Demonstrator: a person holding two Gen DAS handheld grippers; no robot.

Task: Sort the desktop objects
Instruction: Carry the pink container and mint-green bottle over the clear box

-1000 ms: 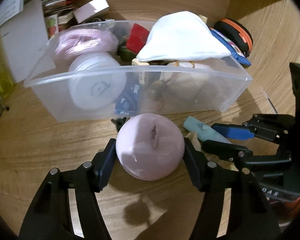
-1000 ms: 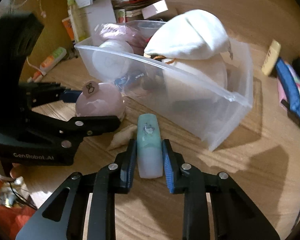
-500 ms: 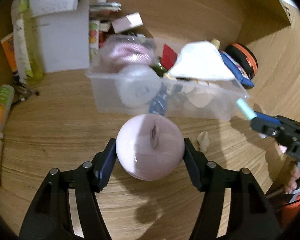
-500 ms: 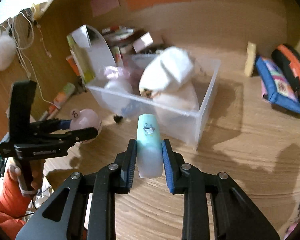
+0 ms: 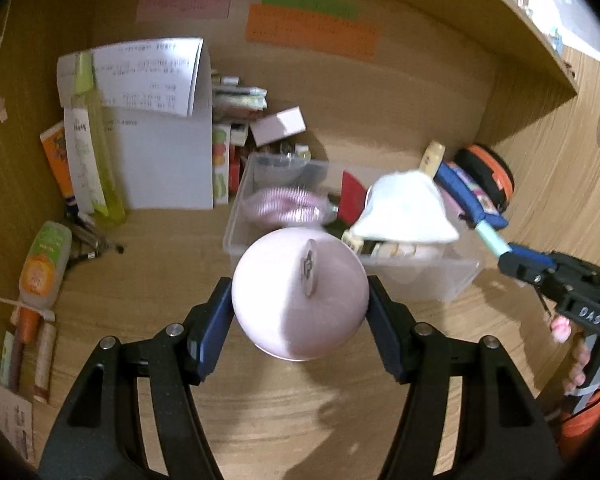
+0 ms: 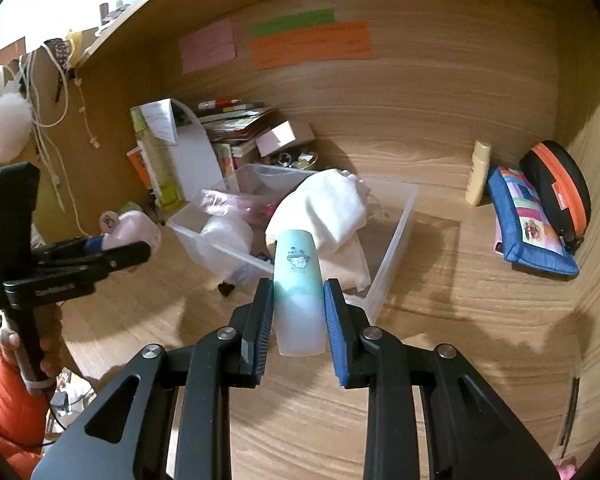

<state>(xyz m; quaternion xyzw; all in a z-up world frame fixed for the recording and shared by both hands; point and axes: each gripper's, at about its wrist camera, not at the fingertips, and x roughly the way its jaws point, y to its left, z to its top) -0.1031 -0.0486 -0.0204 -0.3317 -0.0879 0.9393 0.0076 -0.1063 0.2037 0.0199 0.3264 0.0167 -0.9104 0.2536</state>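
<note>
My left gripper (image 5: 300, 316) is shut on a round pink case (image 5: 300, 296) with a small charm on top, held above the desk in front of the clear plastic bin (image 5: 428, 284). It also shows in the right wrist view (image 6: 134, 228). My right gripper (image 6: 298, 312) is shut on a mint-green tube (image 6: 298, 280) with a cartoon print, held above the desk near the bin (image 6: 396, 232). The tube also shows in the left wrist view (image 5: 490, 236). The bin holds a white cloth (image 6: 324, 204), a pink bag (image 5: 280, 204) and other items.
A blue pouch (image 6: 528, 220), a black and orange case (image 6: 556, 188) and a cream bottle (image 6: 476, 172) lie at the right. A white paper box (image 5: 156, 152), a yellow-green bottle (image 5: 92, 152), books (image 6: 236, 120) and tubes (image 5: 44, 268) are at the left. Sticky notes (image 6: 308, 44) are on the back wall.
Both grippers have risen and pulled back from the bin with their objects held. The bin now looks smaller and farther, and the back wall has come into view.
</note>
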